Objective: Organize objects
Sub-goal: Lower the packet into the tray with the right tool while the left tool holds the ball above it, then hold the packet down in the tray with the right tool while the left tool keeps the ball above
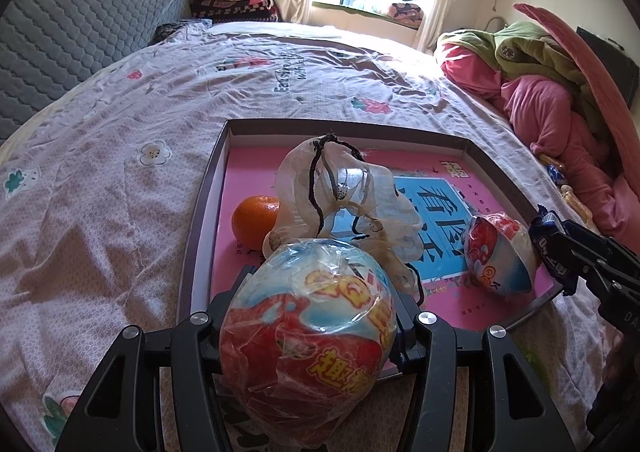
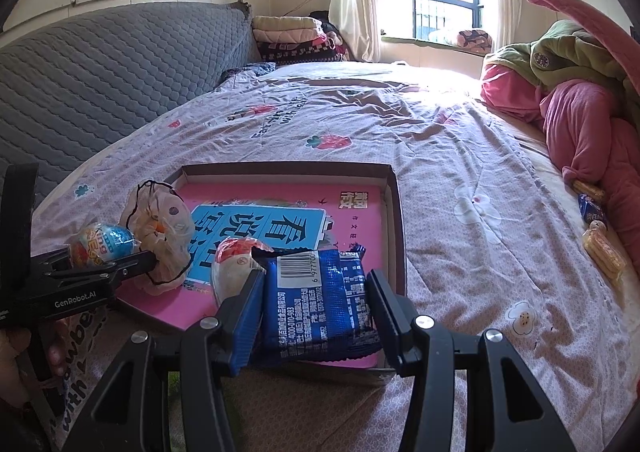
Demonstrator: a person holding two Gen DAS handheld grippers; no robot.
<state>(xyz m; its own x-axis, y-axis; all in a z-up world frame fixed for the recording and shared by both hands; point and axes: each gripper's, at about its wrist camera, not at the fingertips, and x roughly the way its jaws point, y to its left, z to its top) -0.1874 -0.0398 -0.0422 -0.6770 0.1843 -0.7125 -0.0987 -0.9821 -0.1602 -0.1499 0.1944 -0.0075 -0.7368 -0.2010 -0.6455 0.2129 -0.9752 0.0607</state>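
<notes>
Left claw is clamping a wrapped toy egg, its two fingers pressing the egg's sides above the near edge of the shallow box lying on the bed. Right claw is gripping a blue snack packet at the box's 5 o'clock corner. Counting the eggs: two, the held one and a second egg resting inside the box toward 3 o'clock. One orange is sitting at 9 o'clock in the box, half hidden behind a crumpled clear bag with a black drawstring. One pink book is lining the box floor, its title partly covered. At the bed's far right edge, about three small wrapped snacks are showing beside the pink bedding; their count is hard to make out. In the right wrist view, the orange is barely showing through the bag.
</notes>
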